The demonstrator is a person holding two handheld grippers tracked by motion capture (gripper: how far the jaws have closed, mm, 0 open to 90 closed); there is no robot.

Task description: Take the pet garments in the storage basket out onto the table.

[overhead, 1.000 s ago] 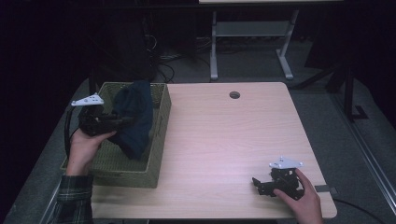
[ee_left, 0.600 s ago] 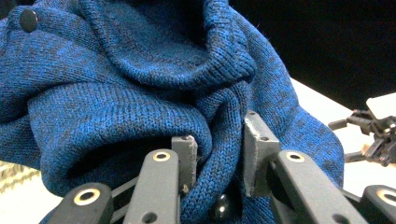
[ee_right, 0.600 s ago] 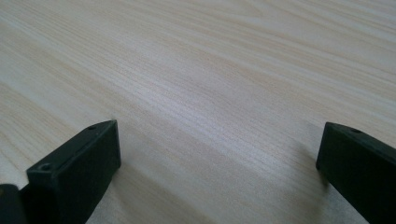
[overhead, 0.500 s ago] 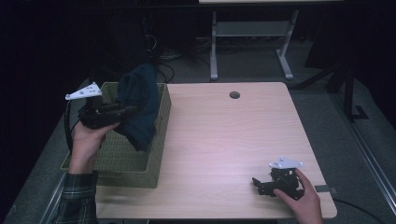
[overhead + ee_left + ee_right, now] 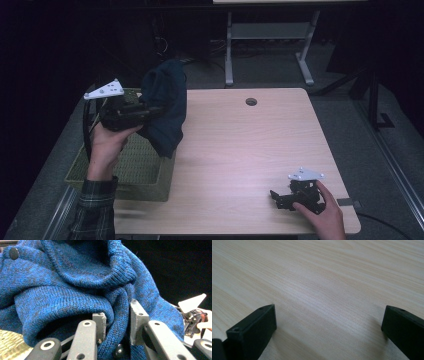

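Observation:
A dark blue knitted sweater [image 5: 166, 107] hangs in the air over the right rim of a green woven basket [image 5: 132, 172] at the table's left. My left gripper [image 5: 150, 113] is shut on a fold of it. In the left gripper view the two pads pinch the blue knit [image 5: 75, 290] between them, with a dark button beside the fold. My right gripper [image 5: 276, 196] rests on the wooden table [image 5: 250, 150] near its front right corner. Its jaws stand wide open over bare wood [image 5: 329, 290], with nothing between them.
A round cable hole [image 5: 251, 101] sits near the table's far edge. A white metal stand [image 5: 270, 45] is behind the table on the dark floor. The basket takes up the table's left side.
My left gripper has lifted the sweater up out of the basket and carried it a little to the right. The right gripper has stayed where it was.

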